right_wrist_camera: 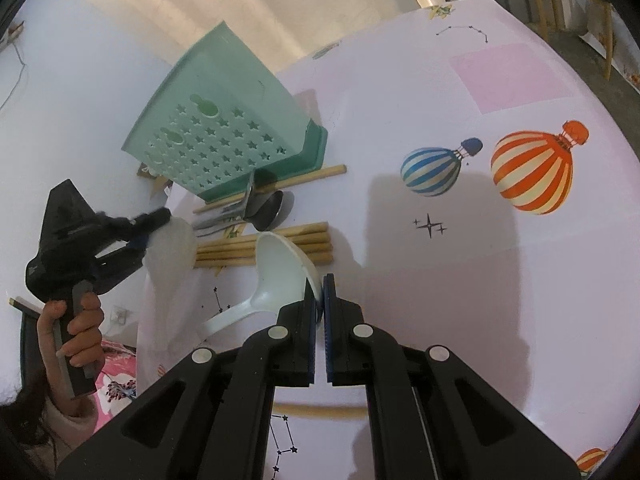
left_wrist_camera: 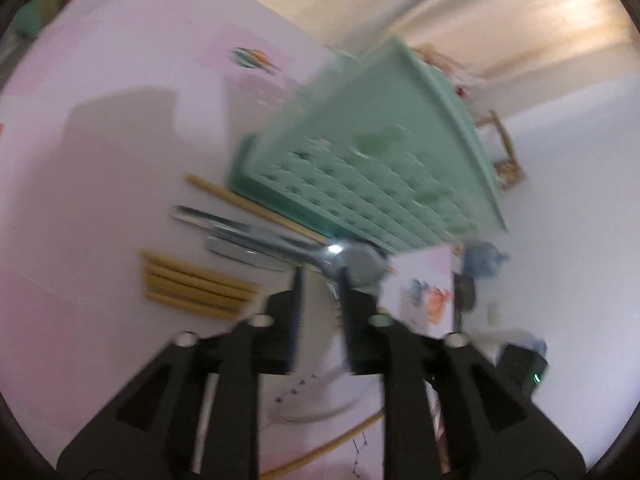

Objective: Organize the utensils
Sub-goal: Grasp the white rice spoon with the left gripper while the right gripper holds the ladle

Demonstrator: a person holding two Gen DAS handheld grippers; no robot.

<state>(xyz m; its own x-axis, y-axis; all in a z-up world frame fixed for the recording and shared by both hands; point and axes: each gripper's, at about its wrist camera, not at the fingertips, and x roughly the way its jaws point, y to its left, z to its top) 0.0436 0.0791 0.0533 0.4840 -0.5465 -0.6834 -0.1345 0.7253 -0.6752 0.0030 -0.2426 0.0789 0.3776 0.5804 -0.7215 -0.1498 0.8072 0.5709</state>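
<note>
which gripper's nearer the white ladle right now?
Right. The right gripper has its jaws shut on the rim of the white ladle. The left gripper is off beside the green basket, not touching the ladle.

Right gripper [right_wrist_camera: 319,294]: matte black linkage arms, triangular cut-outs, round silver pivot pins, blue ribbed pads on inner faces. Left gripper [left_wrist_camera: 320,280]: same black build, silver pins; seen from right wrist camera as black pistol-shaped body with grey handle. Hand [right_wrist_camera: 76,328] wrapped handle; pale pinkish sleeve cuff [right_wrist_camera: 68,420] at wrist.
</note>
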